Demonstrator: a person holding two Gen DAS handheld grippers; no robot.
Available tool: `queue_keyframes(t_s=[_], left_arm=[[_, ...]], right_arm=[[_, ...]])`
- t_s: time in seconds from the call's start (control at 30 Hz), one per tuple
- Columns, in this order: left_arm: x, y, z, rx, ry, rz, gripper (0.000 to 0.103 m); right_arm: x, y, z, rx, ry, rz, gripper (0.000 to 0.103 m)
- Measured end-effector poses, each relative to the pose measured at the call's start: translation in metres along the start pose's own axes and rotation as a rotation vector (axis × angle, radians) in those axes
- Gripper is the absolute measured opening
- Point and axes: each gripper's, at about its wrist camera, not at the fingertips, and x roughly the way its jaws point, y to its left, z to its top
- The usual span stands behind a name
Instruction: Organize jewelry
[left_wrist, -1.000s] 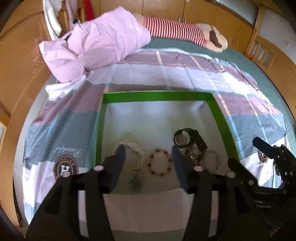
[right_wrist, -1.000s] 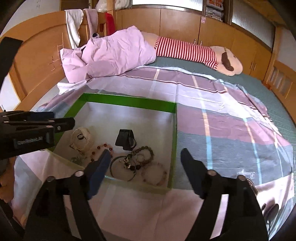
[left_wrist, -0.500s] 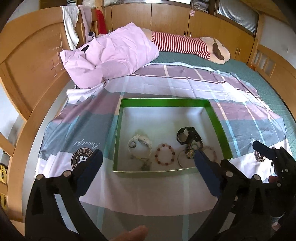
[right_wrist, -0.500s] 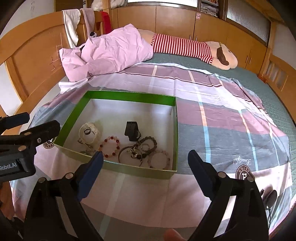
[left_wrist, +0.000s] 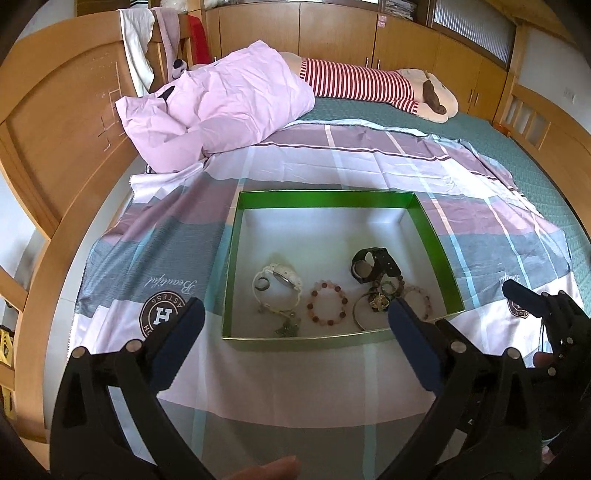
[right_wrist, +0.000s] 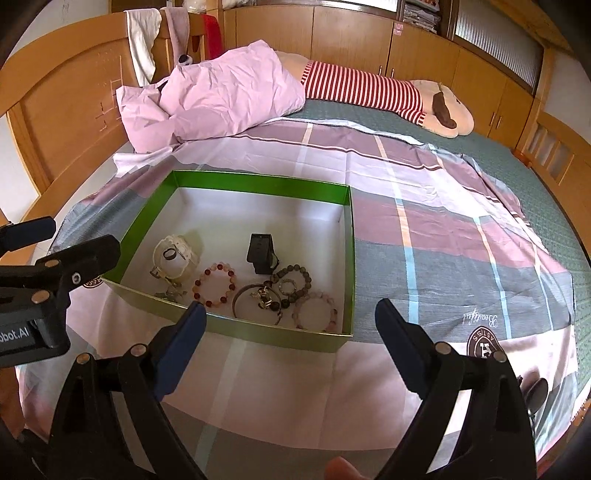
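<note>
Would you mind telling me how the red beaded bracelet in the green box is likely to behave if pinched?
The red beaded bracelet looks like loose beads on a string, so it would probably sag. Round beads may slip between fingertips. It lies flat, so it is unlikely to roll.

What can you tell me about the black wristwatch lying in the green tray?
The black wristwatch is chunky, with a matte black strap that looks like rubber or plastic and a round pale face. It rests on its side on the white floor of the shallow green-walled cardboard tray, strap looped, toward the right. Dark beaded bracelets lie against its near side. Neither gripper touches it.
</note>
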Motion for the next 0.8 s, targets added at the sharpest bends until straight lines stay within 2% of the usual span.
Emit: queue_keyframes(t_s=[0.8], left_arm=[[0.0072, -0.0013, -0.0008, 0.008, 0.017, 0.005, 0.099]], right_arm=[[0.0068, 0.0034, -0.0014, -0.013, 0.017, 0.009, 0.091]])
